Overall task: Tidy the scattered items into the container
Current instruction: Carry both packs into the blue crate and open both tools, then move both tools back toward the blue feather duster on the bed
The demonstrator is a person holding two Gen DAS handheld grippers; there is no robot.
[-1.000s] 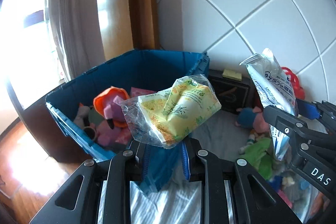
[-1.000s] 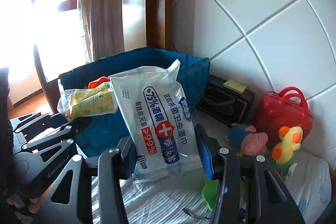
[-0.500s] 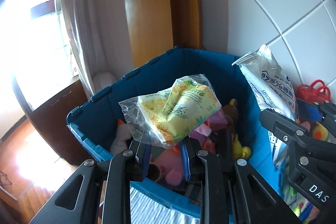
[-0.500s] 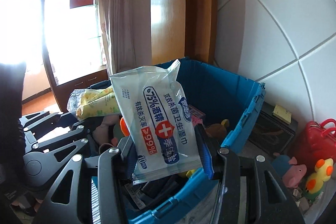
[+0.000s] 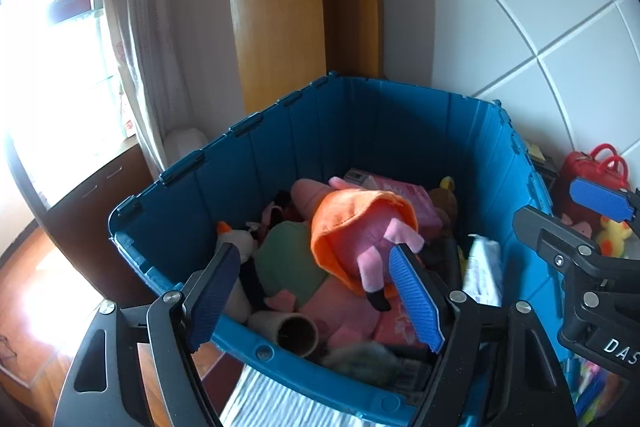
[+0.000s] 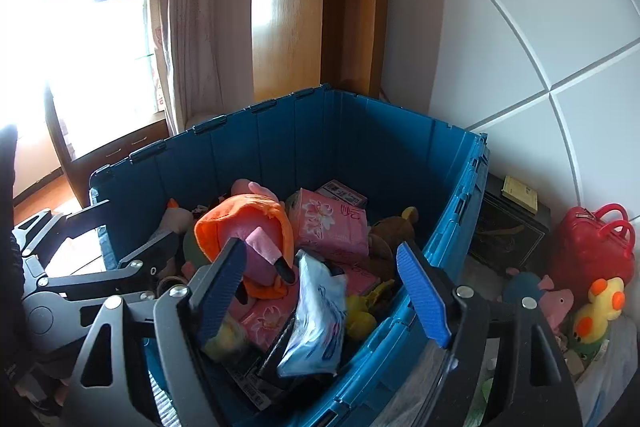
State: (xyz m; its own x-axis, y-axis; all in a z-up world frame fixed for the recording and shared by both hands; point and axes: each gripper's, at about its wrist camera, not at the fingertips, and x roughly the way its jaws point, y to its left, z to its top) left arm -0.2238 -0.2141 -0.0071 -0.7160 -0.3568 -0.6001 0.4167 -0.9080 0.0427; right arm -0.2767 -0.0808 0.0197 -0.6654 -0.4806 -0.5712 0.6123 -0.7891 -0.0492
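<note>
Your blue crate (image 6: pixel 400 151) is jammed into the corner – tiled wall (image 6: pixel 540 27) on the right, wooden panel (image 6: pixel 288 7) and curtain (image 6: pixel 192 27) behind it. It's already stuffed: an orange-and-pink plush (image 5: pixel 360 227) on top, pink tissue packs (image 6: pixel 330 223), a cardboard tube (image 5: pixel 294 333) near the front wall. Outside it on the right sit a black box (image 6: pixel 508 231), a red bag (image 6: pixel 592 243) and a yellow duck (image 6: pixel 598 307).

Compared with half a second ago, both packs have left your tools. The wipes pack (image 6: pixel 316 319) now lies inside the crate under the right gripper (image 6: pixel 320 295); I can't pick out the yellow packet. Left gripper (image 5: pixel 316 295) and right are both spreading apart, nothing between the pads.

Both tools hang over the crate's near rim, side by side and close together – open air above the pile.
</note>
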